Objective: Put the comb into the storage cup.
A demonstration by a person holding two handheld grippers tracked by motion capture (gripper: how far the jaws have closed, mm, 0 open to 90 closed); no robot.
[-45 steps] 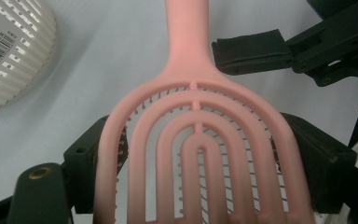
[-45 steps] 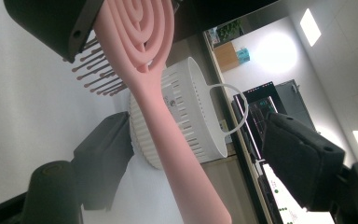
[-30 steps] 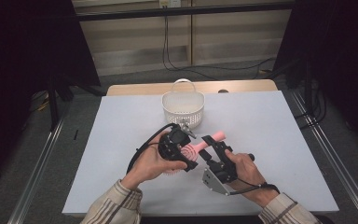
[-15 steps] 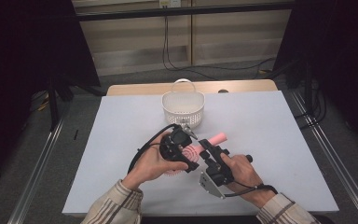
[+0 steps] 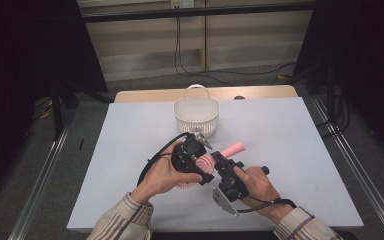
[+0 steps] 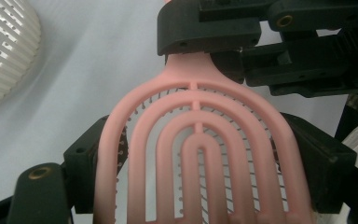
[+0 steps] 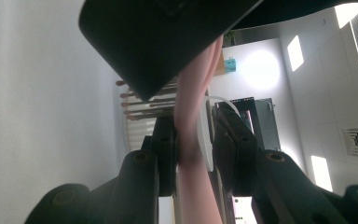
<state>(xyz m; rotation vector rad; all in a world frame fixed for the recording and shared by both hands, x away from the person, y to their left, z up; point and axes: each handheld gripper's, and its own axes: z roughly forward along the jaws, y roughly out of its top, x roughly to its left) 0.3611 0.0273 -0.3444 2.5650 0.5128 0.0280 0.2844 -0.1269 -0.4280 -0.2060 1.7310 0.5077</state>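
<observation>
Surface (image 5: 130, 150): white sheet over a wooden top, seen from above in the high view.
Basket (image 5: 196, 114): white, slotted, with a loop handle; stands at about 12 o'clock on the surface, just beyond both hands. In the left gripper view its ribbed wall (image 6: 4, 51) sits at 10 o'clock.
Hairbrush (image 5: 205, 162): pink, with an arched, vented head and a round handle; held above the surface near its centre, handle end pointing toward 2 o'clock in the high view.
Left gripper (image 5: 192, 157): held in the person's left hand (image 5: 162, 172); its two black jaws stand on either side of the brush head and press against its edges, closed onto it. In the left gripper view the head (image 6: 200, 154) spans the gap between the jaws.
Right gripper (image 5: 222, 162): held in the right hand (image 5: 255, 185), at 4 o'clock from the left gripper. In the right gripper view (image 7: 193, 154) its jaws are closed narrowly on the pink neck of the brush (image 7: 191, 121). In the left gripper view it clasps the neck at 12 o'clock.
Sleeves: striped, entering from 6 o'clock.
</observation>
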